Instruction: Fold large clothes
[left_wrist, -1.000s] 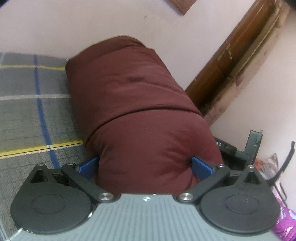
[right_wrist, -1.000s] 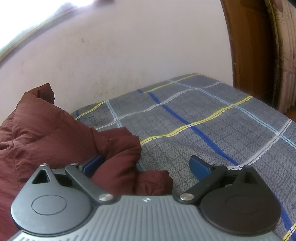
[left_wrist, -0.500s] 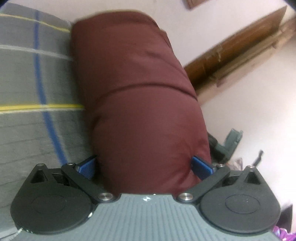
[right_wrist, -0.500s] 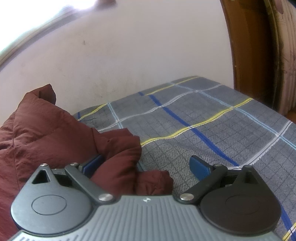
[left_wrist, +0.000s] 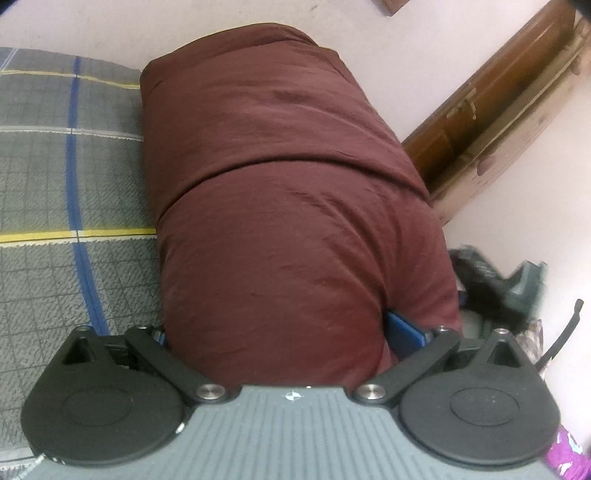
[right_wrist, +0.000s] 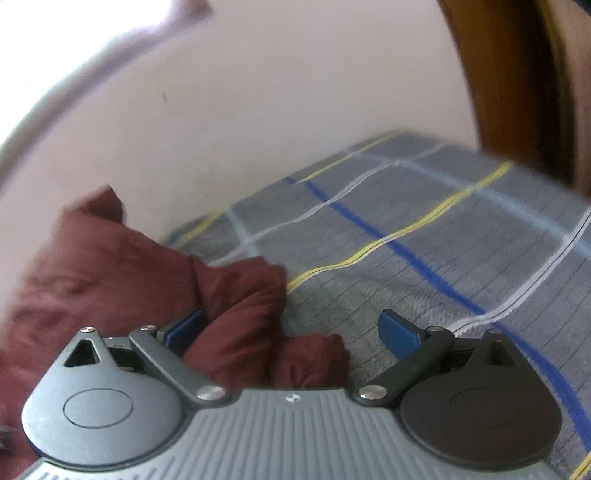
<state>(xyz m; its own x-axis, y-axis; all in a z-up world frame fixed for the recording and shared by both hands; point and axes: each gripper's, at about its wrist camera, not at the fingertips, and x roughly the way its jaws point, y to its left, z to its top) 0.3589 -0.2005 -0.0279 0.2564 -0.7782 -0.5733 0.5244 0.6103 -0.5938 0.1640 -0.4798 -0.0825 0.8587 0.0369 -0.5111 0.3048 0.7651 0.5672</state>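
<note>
A large maroon garment (left_wrist: 288, 192) lies folded in a thick bundle on a grey checked bedsheet (left_wrist: 55, 177). My left gripper (left_wrist: 284, 332) is wide open with the near end of the bundle bulging between its blue fingers (left_wrist: 404, 330); the left finger is mostly hidden by cloth. In the right wrist view the same garment (right_wrist: 110, 273) lies crumpled at the left. My right gripper (right_wrist: 291, 328) is wide open, a fold of cloth lying between the jaws against its left finger (right_wrist: 184, 326); its right finger (right_wrist: 399, 332) is over bare sheet (right_wrist: 424, 229).
A pale wall (right_wrist: 258, 92) runs behind the bed. A wooden door frame (left_wrist: 491, 110) stands at the right, also in the right wrist view (right_wrist: 517, 74). A dark device (left_wrist: 495, 284) and purple cloth (left_wrist: 569, 454) lie beside the bed at the lower right.
The left gripper has tilted back up, showing more wall and bed, and the cloth now covers more of its left finger. The right view has shifted slightly and is blurred.
</note>
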